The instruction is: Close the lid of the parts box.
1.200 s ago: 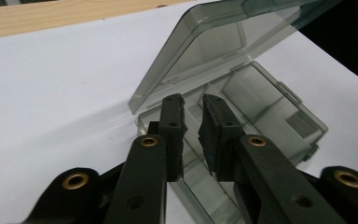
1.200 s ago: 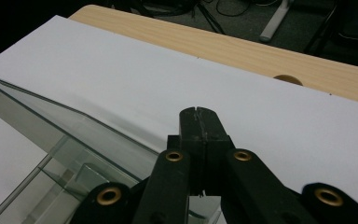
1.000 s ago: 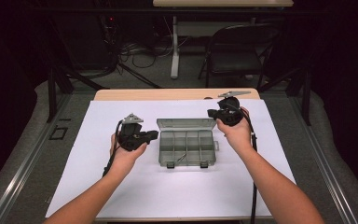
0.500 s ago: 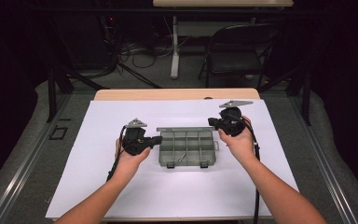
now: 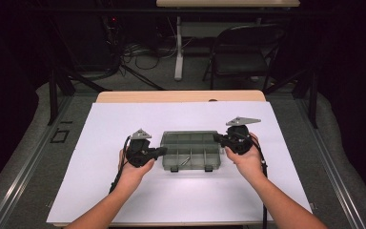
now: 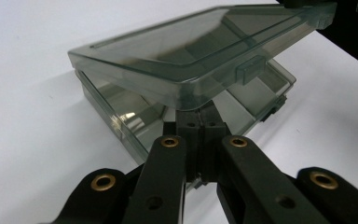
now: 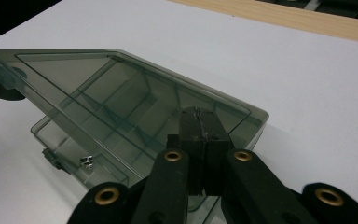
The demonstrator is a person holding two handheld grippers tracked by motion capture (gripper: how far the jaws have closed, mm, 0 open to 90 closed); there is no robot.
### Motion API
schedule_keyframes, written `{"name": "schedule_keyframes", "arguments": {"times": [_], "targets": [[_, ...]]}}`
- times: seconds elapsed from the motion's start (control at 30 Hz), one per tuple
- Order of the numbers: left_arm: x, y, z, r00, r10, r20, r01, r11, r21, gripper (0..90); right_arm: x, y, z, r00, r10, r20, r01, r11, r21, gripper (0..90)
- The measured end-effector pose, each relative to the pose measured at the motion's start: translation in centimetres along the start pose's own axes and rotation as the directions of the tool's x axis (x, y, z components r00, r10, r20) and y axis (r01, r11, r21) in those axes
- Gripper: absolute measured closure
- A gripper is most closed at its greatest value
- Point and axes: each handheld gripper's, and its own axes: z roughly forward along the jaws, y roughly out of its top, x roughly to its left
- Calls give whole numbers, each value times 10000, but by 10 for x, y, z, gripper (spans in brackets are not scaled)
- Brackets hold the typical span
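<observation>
A clear grey compartment box [image 5: 190, 151] sits mid-worktop [image 5: 100, 191] on white sheeting, its lid [image 6: 191, 56] hinged partway up above the tray. The left gripper [image 5: 162, 151] and right gripper [image 5: 216, 138], jaws pressed together and holding nothing, prop the lid from underneath at opposite ends.

Both hands are lower and nearer now. The left hand-held gripper [image 5: 161, 151] and the right hand-held gripper [image 5: 218, 138] have come down to the ends of the box lid [image 6: 200, 51].
</observation>
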Motion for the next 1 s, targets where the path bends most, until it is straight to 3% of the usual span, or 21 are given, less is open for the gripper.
{"name": "schedule_keyframes", "arguments": {"times": [0.4, 0.83, 1.0], "targets": [[1, -19, 3, 9999, 72, 73, -73, 9999, 73, 900, 3, -24, -10, 9995, 291, -116, -295, 9990, -323, 895], [0, -33, 8, 9996, 270, -29, -269, 9992, 289, 900, 15, -39, -12, 9995, -254, 204, 259, 9994, -250, 900], [-2, -36, 8, 9995, 296, -61, -293, 9989, 355, 900, 17, -46, -9, 9995, -203, 222, 209, 9993, -294, 900]]}}
